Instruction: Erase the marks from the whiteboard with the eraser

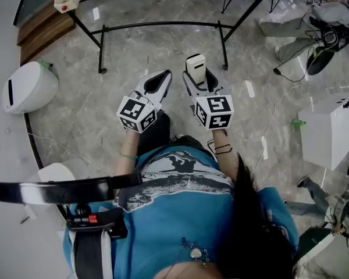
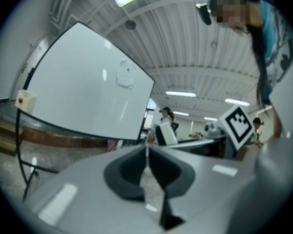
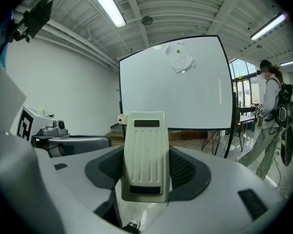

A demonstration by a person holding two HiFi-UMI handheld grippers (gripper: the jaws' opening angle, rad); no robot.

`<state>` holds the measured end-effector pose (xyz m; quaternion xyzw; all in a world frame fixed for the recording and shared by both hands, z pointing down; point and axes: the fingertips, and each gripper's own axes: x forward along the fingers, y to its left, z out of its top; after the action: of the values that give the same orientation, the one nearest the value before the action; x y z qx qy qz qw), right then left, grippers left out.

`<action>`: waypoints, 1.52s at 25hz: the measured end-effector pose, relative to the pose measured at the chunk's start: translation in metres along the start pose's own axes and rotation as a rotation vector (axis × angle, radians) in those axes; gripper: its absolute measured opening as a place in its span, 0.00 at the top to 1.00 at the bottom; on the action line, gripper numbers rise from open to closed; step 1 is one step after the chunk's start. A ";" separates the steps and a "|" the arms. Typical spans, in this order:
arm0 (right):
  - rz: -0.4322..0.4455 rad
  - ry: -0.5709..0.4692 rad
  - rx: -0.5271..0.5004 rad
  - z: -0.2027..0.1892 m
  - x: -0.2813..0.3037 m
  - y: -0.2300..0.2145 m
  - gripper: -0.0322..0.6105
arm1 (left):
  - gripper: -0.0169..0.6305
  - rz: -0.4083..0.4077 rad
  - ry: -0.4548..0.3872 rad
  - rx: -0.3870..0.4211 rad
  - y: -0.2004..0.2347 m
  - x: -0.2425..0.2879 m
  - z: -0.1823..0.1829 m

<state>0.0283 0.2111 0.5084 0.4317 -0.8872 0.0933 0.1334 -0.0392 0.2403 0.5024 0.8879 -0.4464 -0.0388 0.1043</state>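
Left gripper [image 2: 146, 149]: pressed together, nothing held. Just beside it, right gripper [image 3: 145, 152]: clamped on the eraser [image 3: 144, 130], long axis upright along the jaws, free end toward the whiteboard [image 3: 185, 101]. Board straight ahead on its floor stand, well apart from both; right gripper the likely one to close in. Counted: two grippers, one eraser, one whiteboard, one smudged mark [image 3: 179, 58] high near its top edge.

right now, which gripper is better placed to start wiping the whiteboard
Right. The right gripper is shut on the eraser and faces the whiteboard, which has a smudge near its top. The left gripper has its jaws together on nothing.
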 end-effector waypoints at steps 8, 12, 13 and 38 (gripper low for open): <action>0.075 0.014 0.019 -0.041 -0.113 -0.030 0.54 | 0.97 0.023 0.045 0.007 -0.130 0.007 -0.038; 0.118 0.031 0.036 -0.054 -0.123 -0.002 0.54 | 0.97 0.039 0.061 0.007 -0.139 -0.021 -0.046; 0.128 0.034 0.039 -0.057 -0.125 0.004 0.54 | 0.97 0.045 0.066 0.006 -0.141 -0.026 -0.048; 0.182 0.023 -0.019 -0.063 -0.159 0.057 0.54 | 0.97 0.108 0.010 0.049 -0.162 -0.086 -0.038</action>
<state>0.0870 0.3809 0.5148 0.3470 -0.9220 0.1016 0.1384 0.0423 0.4088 0.5018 0.8649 -0.4941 -0.0177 0.0867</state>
